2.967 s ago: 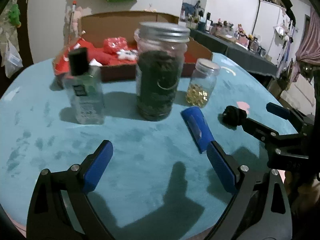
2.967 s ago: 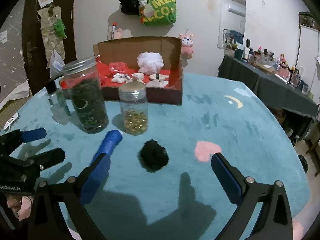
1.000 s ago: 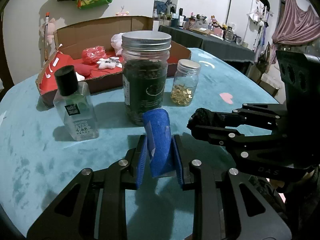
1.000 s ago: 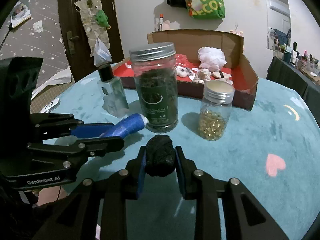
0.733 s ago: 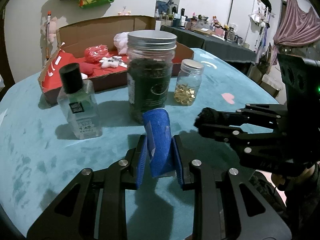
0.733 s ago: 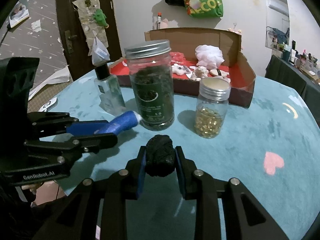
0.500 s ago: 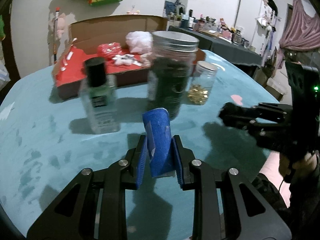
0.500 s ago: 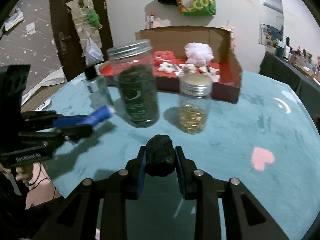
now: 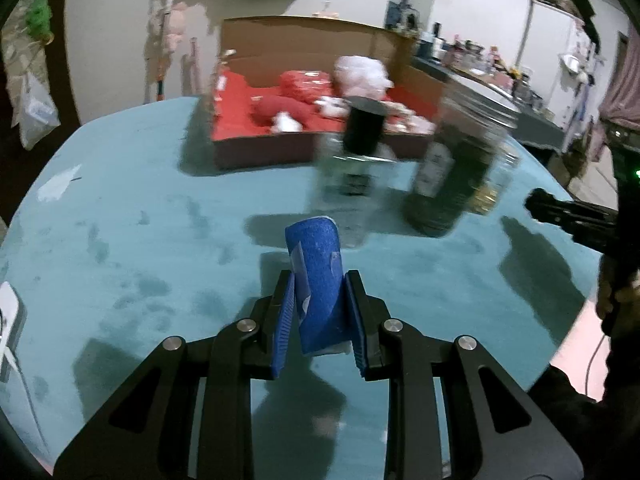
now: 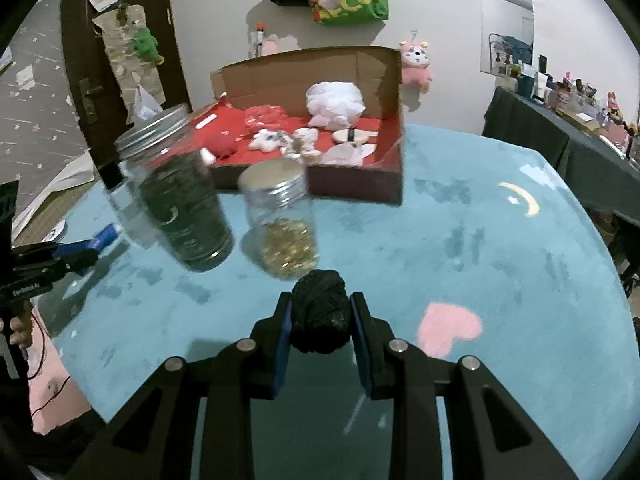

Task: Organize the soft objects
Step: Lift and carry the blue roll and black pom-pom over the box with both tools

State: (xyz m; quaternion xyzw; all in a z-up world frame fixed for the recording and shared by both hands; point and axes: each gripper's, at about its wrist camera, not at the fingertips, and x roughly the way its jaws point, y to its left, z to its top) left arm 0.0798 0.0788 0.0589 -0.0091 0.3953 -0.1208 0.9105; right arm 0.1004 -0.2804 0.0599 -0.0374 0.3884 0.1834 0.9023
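Observation:
My left gripper [image 9: 319, 320] is shut on a soft blue roll [image 9: 318, 272], held upright above the teal table [image 9: 120, 248]. My right gripper [image 10: 320, 336] is shut on a black fuzzy ball [image 10: 319, 318]. Beyond both stands an open cardboard box [image 10: 360, 184] with a red lining; it holds a white fluffy ball [image 10: 335, 104], a red soft toy [image 9: 276, 109] and small pale plush pieces. The left gripper [image 10: 86, 246] with the blue roll shows at the left edge of the right wrist view, and the right gripper [image 9: 538, 202] at the right of the left wrist view.
Between the grippers and the box stand a big jar of dark contents [image 10: 188, 208], a small jar of golden beads [image 10: 286, 224] and a clear bottle with a black cap [image 9: 356, 152]. A pink heart [image 10: 450, 328] marks the cloth. A dark side table [image 10: 580, 140] stands right.
Both grippers have swung sideways with their loads still held. In the left view the jars and box slid right; in the right view they slid left. The two grippers are further apart.

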